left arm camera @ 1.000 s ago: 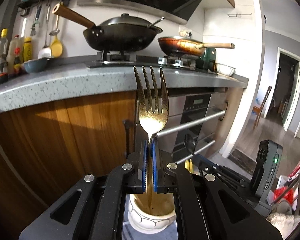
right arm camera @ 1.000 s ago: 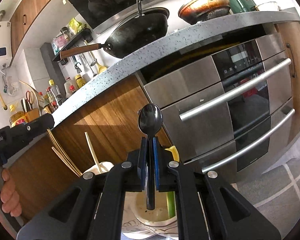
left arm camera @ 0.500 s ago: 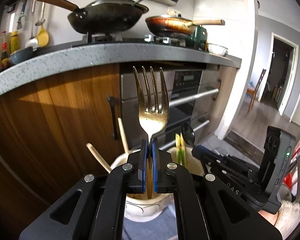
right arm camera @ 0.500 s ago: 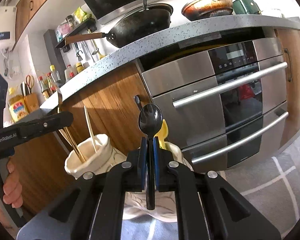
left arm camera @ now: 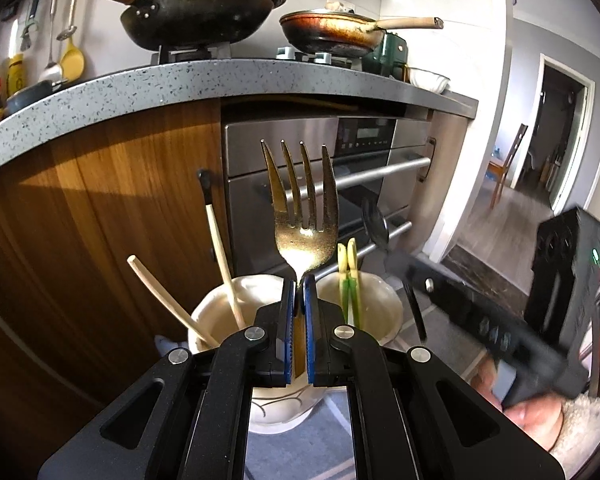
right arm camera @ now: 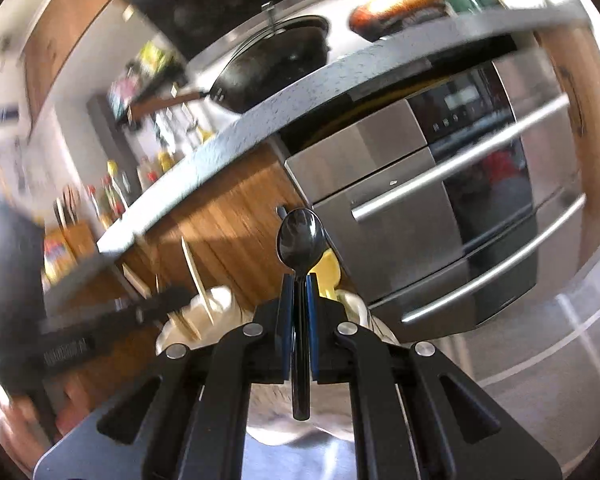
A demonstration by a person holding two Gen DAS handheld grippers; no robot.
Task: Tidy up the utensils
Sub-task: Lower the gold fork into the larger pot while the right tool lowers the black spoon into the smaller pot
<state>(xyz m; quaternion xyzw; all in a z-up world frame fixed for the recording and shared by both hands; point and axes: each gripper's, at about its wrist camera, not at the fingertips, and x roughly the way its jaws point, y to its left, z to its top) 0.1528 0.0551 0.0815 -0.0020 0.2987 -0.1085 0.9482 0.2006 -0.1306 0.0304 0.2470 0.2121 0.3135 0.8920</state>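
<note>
My left gripper (left arm camera: 299,280) is shut on a gold fork (left arm camera: 304,216), tines up, held just above two white ceramic holders. The left holder (left arm camera: 220,312) has wooden chopsticks (left arm camera: 220,248) in it. The right holder (left arm camera: 380,304) has a yellow-green utensil (left arm camera: 350,276). My right gripper (right arm camera: 300,280) is shut on a black spoon (right arm camera: 300,240), bowl up, above the holders (right arm camera: 216,300). The right gripper also shows at the right of the left wrist view (left arm camera: 480,320) with the spoon (left arm camera: 374,228) over the right holder. The right wrist view is blurred.
A grey stone counter (left arm camera: 180,84) with a wok (left arm camera: 196,16) and a frying pan (left arm camera: 332,32) runs behind. Below it are wooden cabinet doors (left arm camera: 100,200) and a steel oven (left arm camera: 380,168) with bar handles. A doorway (left arm camera: 556,136) opens at the right.
Both grippers have come down toward the holders, which now show fuller below the fingers. The right gripper has moved quickly and tilted, its view now blurred. Both still hold their utensils.
</note>
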